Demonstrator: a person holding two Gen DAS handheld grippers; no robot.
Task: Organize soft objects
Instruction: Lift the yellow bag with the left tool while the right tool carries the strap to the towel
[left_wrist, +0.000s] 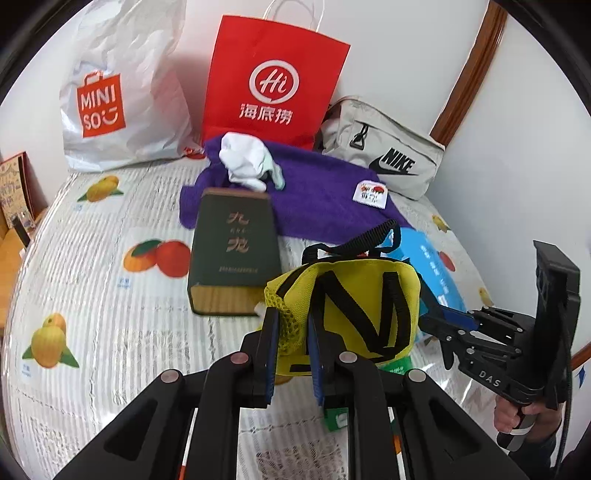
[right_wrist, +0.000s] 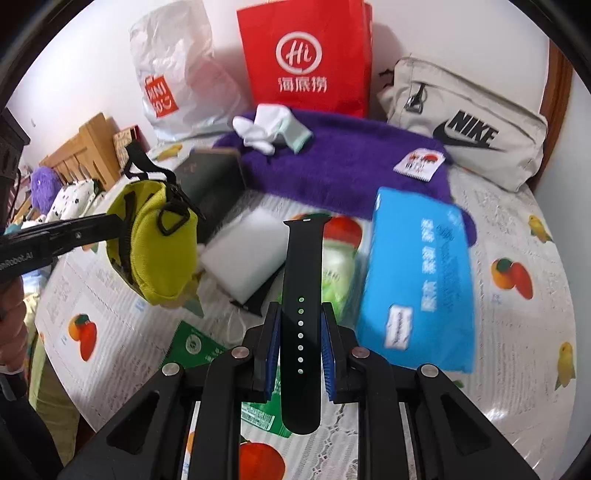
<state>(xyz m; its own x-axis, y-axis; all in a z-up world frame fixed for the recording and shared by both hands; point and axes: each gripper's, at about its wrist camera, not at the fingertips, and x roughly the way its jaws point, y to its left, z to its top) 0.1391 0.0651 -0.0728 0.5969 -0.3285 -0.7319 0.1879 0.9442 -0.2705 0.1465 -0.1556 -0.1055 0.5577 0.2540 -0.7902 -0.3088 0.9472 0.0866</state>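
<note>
My left gripper (left_wrist: 291, 350) is shut on a small yellow pouch (left_wrist: 354, 310) with black straps and holds it above the table; the pouch also shows in the right wrist view (right_wrist: 162, 243). My right gripper (right_wrist: 301, 343) is shut on a black watch strap (right_wrist: 301, 295) with a row of holes, held upright between the blue pads (right_wrist: 271, 350). The right gripper shows in the left wrist view (left_wrist: 454, 325), just right of the pouch. A purple towel (right_wrist: 343, 155) lies at the back with white socks (right_wrist: 269, 127) on it.
On the fruit-print tablecloth (right_wrist: 517, 332): a dark green box (left_wrist: 234, 254), a blue tissue pack (right_wrist: 417, 277), a white sponge block (right_wrist: 247, 251), green packets (right_wrist: 195, 343). Along the wall: a white Miniso bag (left_wrist: 122, 92), a red paper bag (left_wrist: 273, 85), a beige Nike bag (right_wrist: 465, 125).
</note>
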